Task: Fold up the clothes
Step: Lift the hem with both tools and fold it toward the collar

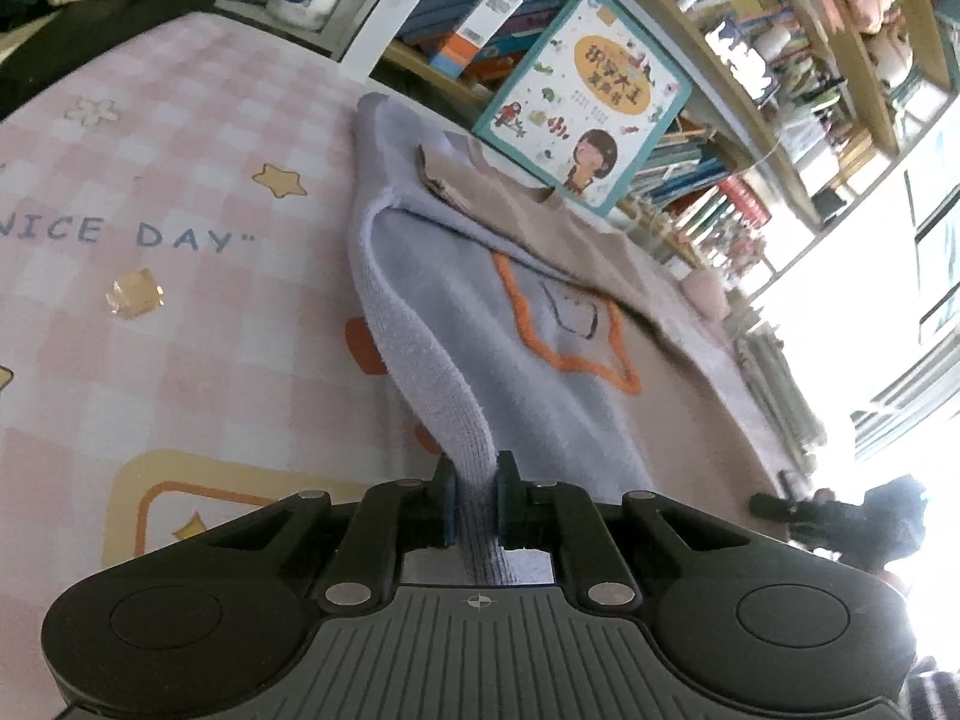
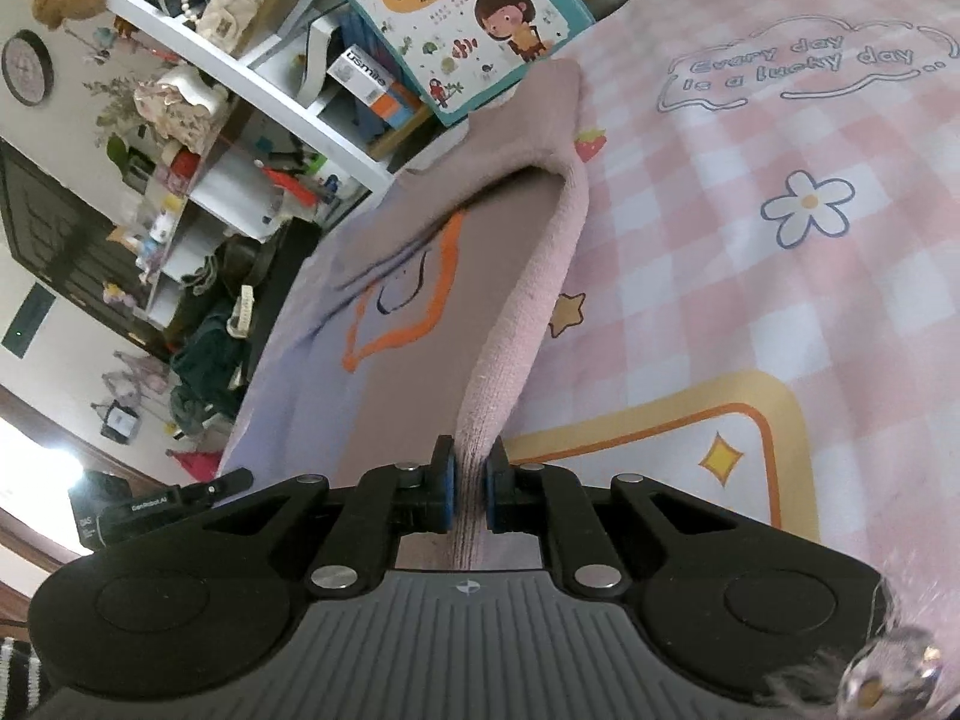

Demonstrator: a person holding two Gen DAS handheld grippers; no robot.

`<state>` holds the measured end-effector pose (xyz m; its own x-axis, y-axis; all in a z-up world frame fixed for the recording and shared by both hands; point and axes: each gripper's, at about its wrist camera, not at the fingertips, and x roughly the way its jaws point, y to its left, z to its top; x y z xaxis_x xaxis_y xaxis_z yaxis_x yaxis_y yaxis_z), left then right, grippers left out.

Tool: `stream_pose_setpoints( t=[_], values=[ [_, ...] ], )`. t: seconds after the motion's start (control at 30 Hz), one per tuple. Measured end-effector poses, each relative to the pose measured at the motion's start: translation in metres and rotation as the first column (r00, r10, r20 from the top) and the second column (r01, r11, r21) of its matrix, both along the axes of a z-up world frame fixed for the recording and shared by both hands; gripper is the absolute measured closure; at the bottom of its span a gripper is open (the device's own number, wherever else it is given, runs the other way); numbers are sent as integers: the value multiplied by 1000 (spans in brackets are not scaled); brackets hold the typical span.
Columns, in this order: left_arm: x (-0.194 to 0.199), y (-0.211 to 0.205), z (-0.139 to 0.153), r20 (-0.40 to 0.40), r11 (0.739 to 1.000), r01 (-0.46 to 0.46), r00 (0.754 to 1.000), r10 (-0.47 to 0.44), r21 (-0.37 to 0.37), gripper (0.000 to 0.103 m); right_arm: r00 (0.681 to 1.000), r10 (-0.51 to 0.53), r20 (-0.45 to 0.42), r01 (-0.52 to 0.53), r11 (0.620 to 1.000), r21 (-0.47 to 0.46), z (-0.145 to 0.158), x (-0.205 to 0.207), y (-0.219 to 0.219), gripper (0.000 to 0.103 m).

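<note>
My left gripper pinches a ribbed edge of a pale knit sweater, blue pads pressed on the fabric. My right gripper pinches the opposite ribbed edge of the same sweater, which looks pinker there. The sweater lies spread on a pink checked bedspread, its orange star outline facing up, each gripped edge lifted in a taut strip. A children's picture book leans against shelves beyond it. Only the left view shows a beige layer at the collar, perhaps a lining. Only the right view shows a round wall clock and a white flower print.
</note>
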<state>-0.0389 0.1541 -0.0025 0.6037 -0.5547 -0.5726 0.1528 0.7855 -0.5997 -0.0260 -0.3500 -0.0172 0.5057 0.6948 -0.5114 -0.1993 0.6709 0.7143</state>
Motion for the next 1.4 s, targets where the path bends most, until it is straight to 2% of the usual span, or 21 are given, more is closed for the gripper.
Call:
stream_pose_setpoints(
  t=[0.13, 0.3, 0.4, 0.5, 0.63, 0.77, 1.07, 1.4],
  values=[
    [5, 1, 5, 28, 998, 5, 1000, -3, -67, 93, 1000, 6, 11, -7, 999, 33, 4, 4, 2, 95],
    [12, -3, 22, 126, 993, 10, 992, 5, -116, 93, 994, -12, 110, -1, 993, 120, 26, 15, -2, 95],
    [23, -6, 34, 197, 989, 15, 980, 15, -148, 92, 982, -36, 185, 11, 991, 134, 40, 30, 0, 95],
    [40, -6, 43, 243, 981, -1, 969, 49, -193, 92, 970, -65, 234, 29, 987, 155, 49, 50, 0, 95],
    [64, -6, 47, 296, 980, -73, 947, 126, -184, 92, 954, -129, 272, 74, 976, 206, 55, 81, -1, 95],
    [93, -2, 45, 288, 968, -113, 941, 177, -223, 92, 945, -180, 275, 114, 965, 237, 56, 112, 1, 95],
    [148, -5, 48, 286, 982, -133, 944, 167, -133, 91, 930, -252, 267, 201, 958, 206, 58, 174, 7, 95],
    [201, -6, 10, 189, 984, -165, 967, 174, -60, 86, 935, -318, 159, 296, 943, 152, 23, 227, 15, 95]
  ],
)
